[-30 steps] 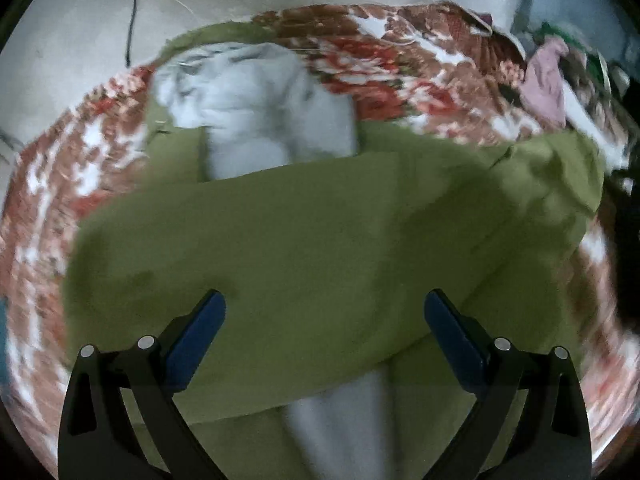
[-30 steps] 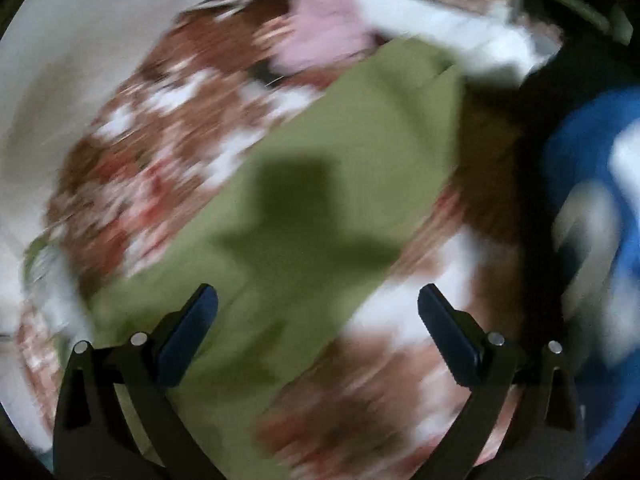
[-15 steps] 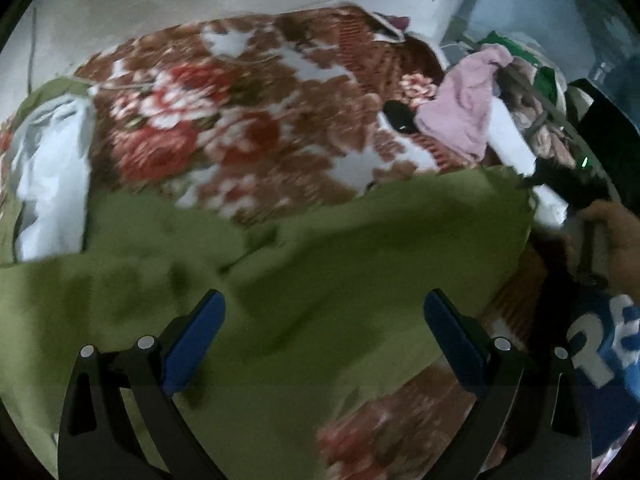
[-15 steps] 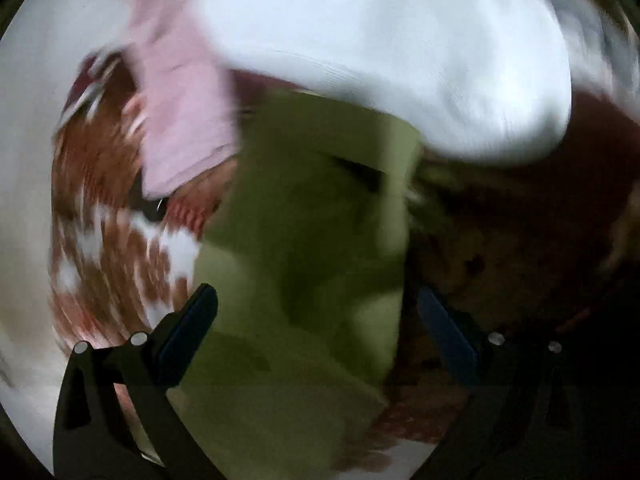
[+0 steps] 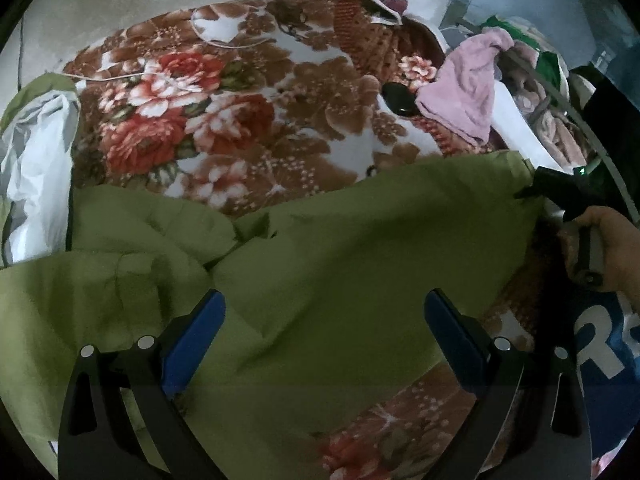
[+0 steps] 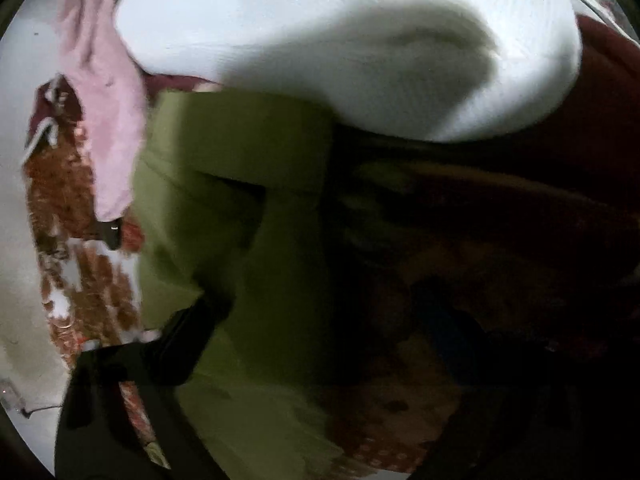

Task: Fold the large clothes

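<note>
The large olive-green cloth garment [image 5: 340,264] lies rumpled across the floral brown blanket [image 5: 240,92], its corner at two o'clock; the left gripper [image 5: 324,332] hovers spread, while the right gripper [image 6: 320,312], closing around that blurred corner, may pinch only one layer, skewing the fold.

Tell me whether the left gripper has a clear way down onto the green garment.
Probably yes. The left gripper hangs open right over the green garment, and nothing lies between its blue pads and the fabric.
</note>
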Motion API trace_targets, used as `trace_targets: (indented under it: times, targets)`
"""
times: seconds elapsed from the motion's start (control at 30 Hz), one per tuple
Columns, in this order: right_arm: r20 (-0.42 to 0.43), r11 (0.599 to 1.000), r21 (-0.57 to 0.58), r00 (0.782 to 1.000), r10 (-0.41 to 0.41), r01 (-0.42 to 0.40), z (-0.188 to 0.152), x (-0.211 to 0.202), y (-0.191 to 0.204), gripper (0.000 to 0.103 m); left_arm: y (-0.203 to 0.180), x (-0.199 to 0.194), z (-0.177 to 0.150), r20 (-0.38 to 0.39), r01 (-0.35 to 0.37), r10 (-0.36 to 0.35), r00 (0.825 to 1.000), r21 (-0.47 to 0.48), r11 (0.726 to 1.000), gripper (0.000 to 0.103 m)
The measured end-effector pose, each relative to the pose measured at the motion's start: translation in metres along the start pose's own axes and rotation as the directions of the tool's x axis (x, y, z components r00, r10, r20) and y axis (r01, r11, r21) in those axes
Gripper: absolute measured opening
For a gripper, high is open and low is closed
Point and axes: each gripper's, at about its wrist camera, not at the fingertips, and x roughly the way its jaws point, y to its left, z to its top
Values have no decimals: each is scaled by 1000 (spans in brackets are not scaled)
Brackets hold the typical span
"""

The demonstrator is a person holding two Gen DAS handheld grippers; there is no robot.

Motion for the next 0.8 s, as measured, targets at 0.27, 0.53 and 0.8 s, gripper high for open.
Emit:
trace_targets:
  times: [0.27,0.53,0.8]
  targets:
    - [-5,990,-52,991,132,-132,-3,-8,8,9,7,23,-11,-29,-40,39,999,-28,999,98]
    - [40,930,-209,948,317,-302,-27,-63,49,7,54,45,-38,-104,-273,261,960,-123,954,98]
    - [-48,812,-359,877,477,-461,-97,-123,106,7,57,92,-54,-171,-348,343,924,1,937,99]
